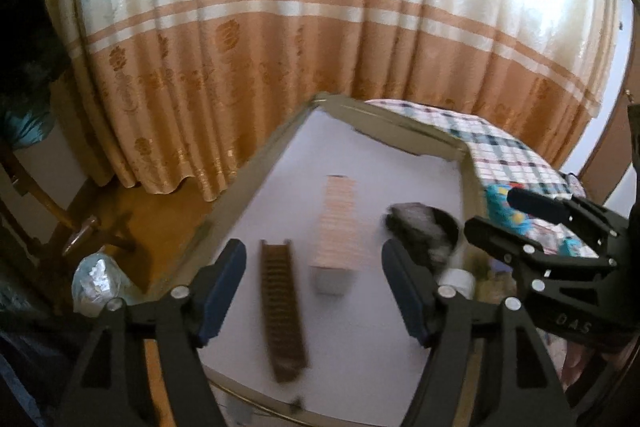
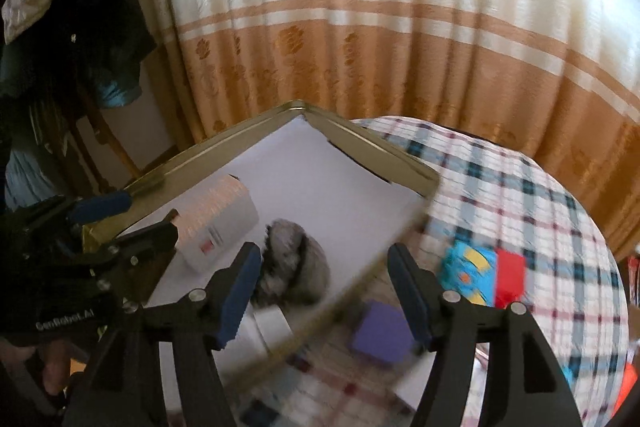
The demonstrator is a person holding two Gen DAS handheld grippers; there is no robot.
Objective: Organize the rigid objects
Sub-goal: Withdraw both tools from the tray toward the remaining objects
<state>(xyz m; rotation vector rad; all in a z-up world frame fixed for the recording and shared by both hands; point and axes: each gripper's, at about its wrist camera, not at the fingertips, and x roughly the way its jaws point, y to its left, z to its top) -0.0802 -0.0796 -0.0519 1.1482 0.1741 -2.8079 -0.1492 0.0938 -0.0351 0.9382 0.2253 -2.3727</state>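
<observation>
White tray (image 1: 256, 187) floor bare beyond brown comb (image 1: 282, 311), box (image 1: 336, 227); both hand-held grippers (image 1: 314, 293) (image 2: 324, 293) apart, empty.

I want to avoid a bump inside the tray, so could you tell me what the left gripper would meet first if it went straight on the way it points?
Probably the pink striped box, lying between the open left gripper fingers' lines, with the brown comb just beside it; depth is unclear.
</observation>
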